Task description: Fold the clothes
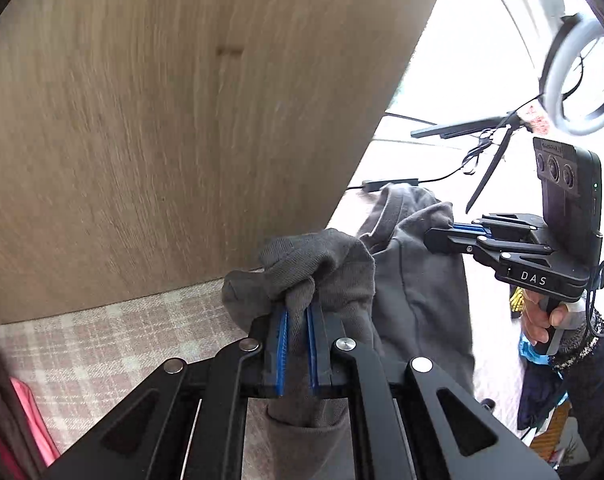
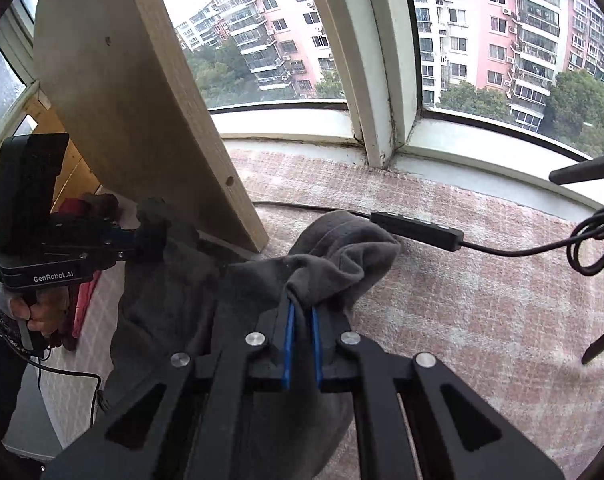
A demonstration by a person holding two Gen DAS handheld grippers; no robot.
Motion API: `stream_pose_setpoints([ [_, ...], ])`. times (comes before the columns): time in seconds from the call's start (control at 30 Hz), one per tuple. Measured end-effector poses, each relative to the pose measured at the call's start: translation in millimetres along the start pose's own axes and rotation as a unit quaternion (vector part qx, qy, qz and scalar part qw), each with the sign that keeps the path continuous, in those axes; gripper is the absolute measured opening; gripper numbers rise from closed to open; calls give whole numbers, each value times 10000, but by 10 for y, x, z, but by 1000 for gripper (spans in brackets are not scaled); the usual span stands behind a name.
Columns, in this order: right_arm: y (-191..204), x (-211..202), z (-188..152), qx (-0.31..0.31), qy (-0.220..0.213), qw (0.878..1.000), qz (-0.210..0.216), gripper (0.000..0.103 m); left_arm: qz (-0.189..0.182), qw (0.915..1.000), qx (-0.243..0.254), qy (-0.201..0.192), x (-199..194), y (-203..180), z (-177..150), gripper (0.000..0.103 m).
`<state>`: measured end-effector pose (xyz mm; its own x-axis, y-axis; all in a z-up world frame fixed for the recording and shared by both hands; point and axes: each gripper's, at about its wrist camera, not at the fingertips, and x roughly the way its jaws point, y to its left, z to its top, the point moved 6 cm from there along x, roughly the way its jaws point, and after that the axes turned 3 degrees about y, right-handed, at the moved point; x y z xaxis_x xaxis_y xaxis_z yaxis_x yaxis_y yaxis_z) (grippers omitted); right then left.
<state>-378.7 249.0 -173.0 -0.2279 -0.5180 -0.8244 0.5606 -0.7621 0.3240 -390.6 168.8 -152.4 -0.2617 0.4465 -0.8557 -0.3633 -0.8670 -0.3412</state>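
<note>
We have the grey garment [image 1: 417, 280] pinched at two places and lifted over the checked blanket [image 2: 481, 280] by the window. The left gripper [image 1: 298, 312] has its blue fingers [image 1: 281, 340] clamped on a bunched fold of the cloth, close against the foot of the wooden board [image 1: 162, 120]. The right gripper [image 2: 302, 312] is likewise clamped on a wad of the same garment, with the rest of the fabric hanging down between and below the two holds.

Several things could spoil the fold from here, in our judgement. Both holds are on crumpled lumps rather than on a flat edge or a corner, so if we spread our hands the garment may open unevenly, twisted, or with a layer trapped inside. A thick wad can also slip out of narrow fingers once the cloth's weight pulls on it, and then one side would drop onto the blanket.

The wooden board stands just beside the left hold; swinging the cloth that way could drag it against the board's edge or knock the gripper on it. The black cable [image 2: 521, 248] with its inline switch box [image 2: 417, 228] lies on the blanket touching or just behind the garment near the right hold, so laying the cloth down there could cover it, snag it, or pull it along. The tripod legs [image 2: 585, 172] at the right edge are a further thing to catch.
</note>
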Motion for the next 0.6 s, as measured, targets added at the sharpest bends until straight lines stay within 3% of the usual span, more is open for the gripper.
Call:
stream_pose_setpoints([
  [0.23,731,-1226,-224,-589,-745,9955,-59,7,94,9965,558,-617,-1065,-544,-450,7],
  [0.4,1154,-1857,-854,-882,-1018,9905,-260,7,265,9907,1069,-801,-1575,-913,-1121,7],
  [0.47,1239,-1941,-1241,-759,-899,9928,-217,7,332,9905,1199,-585,-1625,-968,-1544,8],
  [0.53,1321,-1921,-1768,-583,-470,9970,-177,10,339,9913,1255,-211,-1631,-967,-2008,14],
  [0.57,1364,-1882,-2116,-527,-103,9984,-202,15,335,9916,1245,-8,-1634,-954,-2263,17],
  [0.6,1361,-1831,-2470,-427,254,9983,-320,28,301,9933,1083,262,-1631,-893,-2614,18],
])
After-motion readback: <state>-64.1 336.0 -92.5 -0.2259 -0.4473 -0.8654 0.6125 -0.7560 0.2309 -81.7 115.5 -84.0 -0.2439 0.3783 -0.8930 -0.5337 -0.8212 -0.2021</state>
